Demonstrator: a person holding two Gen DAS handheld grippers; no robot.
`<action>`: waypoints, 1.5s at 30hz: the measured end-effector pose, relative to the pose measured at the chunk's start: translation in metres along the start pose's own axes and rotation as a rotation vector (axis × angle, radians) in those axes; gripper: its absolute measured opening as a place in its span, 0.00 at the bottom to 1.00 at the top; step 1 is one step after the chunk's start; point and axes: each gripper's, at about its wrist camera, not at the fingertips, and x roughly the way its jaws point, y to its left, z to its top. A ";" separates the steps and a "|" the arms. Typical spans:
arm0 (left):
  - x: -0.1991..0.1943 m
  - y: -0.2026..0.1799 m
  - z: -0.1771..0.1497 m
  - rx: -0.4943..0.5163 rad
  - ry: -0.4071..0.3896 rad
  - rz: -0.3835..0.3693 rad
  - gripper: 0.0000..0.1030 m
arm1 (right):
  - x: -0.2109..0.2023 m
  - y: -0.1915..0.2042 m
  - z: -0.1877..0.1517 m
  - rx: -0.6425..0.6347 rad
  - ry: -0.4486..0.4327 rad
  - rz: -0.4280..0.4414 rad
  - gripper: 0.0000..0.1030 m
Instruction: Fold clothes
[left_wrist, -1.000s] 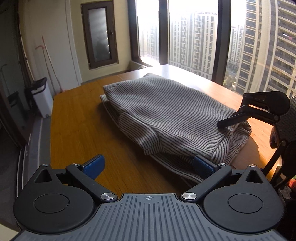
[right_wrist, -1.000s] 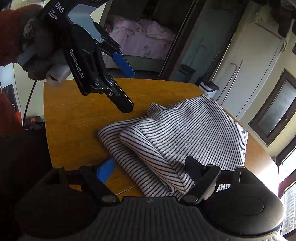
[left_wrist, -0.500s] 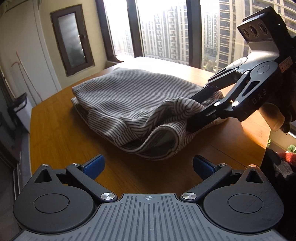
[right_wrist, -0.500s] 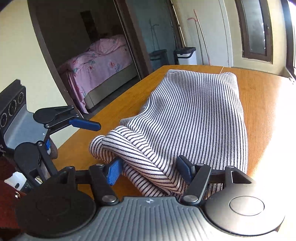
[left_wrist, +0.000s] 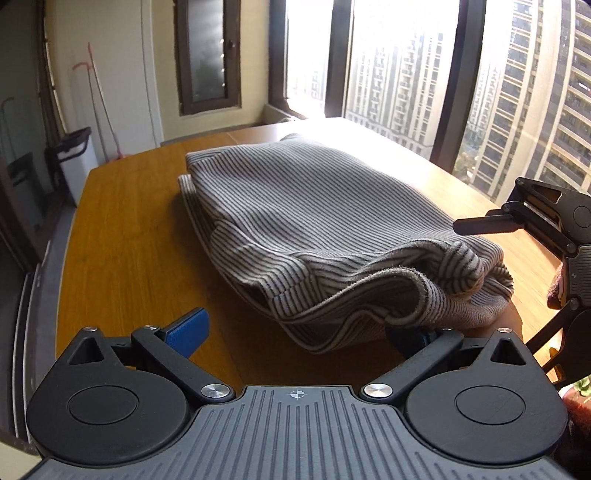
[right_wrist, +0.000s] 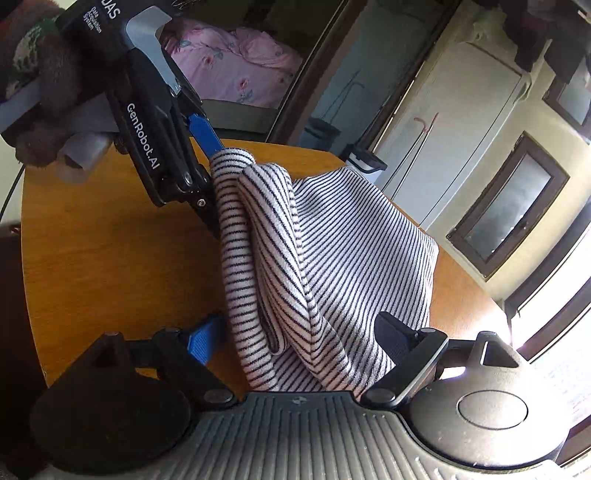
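1. The orange-brown wooden surface (left_wrist: 122, 236) carries everything, with tall windows on its far right.
2. The grey-and-black striped knitted garment (left_wrist: 314, 206) lies folded across the middle of the surface, its near edge lifted and bunched.
3. The left tongs (left_wrist: 295, 332) stand wide apart; the garment's near hem drapes over the right finger.
4. The right tongs (right_wrist: 295, 339) stand apart around the raised fold, cloth between their fingers.
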 end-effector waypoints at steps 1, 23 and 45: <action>-0.004 0.003 0.001 -0.012 -0.012 -0.015 1.00 | 0.001 0.003 0.000 -0.022 -0.011 -0.020 0.85; 0.075 -0.031 0.083 -0.005 -0.065 -0.125 0.74 | -0.126 -0.012 0.019 -0.716 0.157 -0.156 0.25; 0.053 0.014 0.053 -0.085 -0.085 -0.231 0.88 | 0.029 -0.083 0.042 -0.435 0.136 0.069 0.38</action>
